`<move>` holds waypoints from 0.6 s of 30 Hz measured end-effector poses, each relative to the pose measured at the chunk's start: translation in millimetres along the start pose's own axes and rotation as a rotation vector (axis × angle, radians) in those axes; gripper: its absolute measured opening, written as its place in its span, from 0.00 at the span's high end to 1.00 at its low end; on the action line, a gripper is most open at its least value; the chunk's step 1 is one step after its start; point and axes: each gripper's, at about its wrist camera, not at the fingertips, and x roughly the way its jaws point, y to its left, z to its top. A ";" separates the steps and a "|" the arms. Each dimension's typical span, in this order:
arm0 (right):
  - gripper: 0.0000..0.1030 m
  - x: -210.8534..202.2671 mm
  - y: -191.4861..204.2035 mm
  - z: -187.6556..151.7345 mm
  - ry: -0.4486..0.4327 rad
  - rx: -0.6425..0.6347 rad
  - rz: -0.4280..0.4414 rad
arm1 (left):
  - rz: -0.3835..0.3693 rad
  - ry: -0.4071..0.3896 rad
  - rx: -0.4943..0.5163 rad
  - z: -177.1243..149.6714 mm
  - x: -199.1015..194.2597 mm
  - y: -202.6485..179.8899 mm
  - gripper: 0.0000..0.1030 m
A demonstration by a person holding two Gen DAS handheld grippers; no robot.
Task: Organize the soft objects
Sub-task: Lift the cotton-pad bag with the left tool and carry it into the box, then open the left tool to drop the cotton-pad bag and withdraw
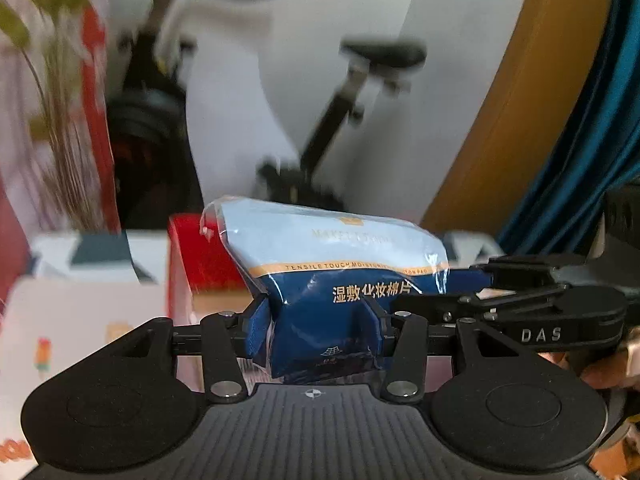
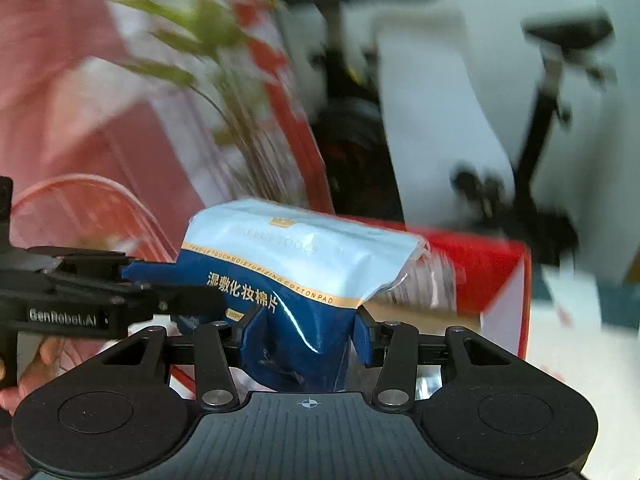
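Clamped at its lower blue end by both the left gripper (image 1: 320, 326) and right gripper (image 2: 302, 330), jaws pinched into the cotton pad pack (image 1: 320, 256), lifted above the red box (image 2: 492, 272), probably shared to steady the slack bag.

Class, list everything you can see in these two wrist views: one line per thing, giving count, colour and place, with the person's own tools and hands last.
cotton pad pack: one, blue and pale blue, held up between both grippers
red box: one, red, behind the pack
exercise bike: one, black, blurred, against the white wall
plant: one, green leaves, blurred, left background
curtain: one, teal, far right
pink basket: one, translucent pink, lower left
left gripper: one, black with blue pads, clamped on the pack
right gripper: one, black with blue pads, clamped on the pack
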 end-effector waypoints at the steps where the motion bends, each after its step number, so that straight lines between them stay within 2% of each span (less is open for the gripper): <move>1: 0.59 11.6 -8.0 -1.5 0.041 0.023 -0.002 | 0.001 0.052 -0.009 -1.0 17.0 0.5 0.51; 5: 0.59 44.8 -28.2 -14.9 0.154 0.081 -0.023 | 0.010 0.200 -0.015 -13.9 63.2 0.3 0.51; 10: 0.59 77.2 -33.9 -21.6 0.250 0.092 -0.047 | 0.021 0.307 -0.006 -28.4 92.9 7.1 0.51; 15: 0.59 98.2 -35.2 -26.1 0.305 0.102 -0.065 | 0.034 0.367 -0.005 -34.4 108.9 22.1 0.51; 18: 0.59 105.7 -38.8 -25.5 0.327 0.129 -0.069 | 0.031 0.375 -0.013 -35.4 107.2 26.3 0.51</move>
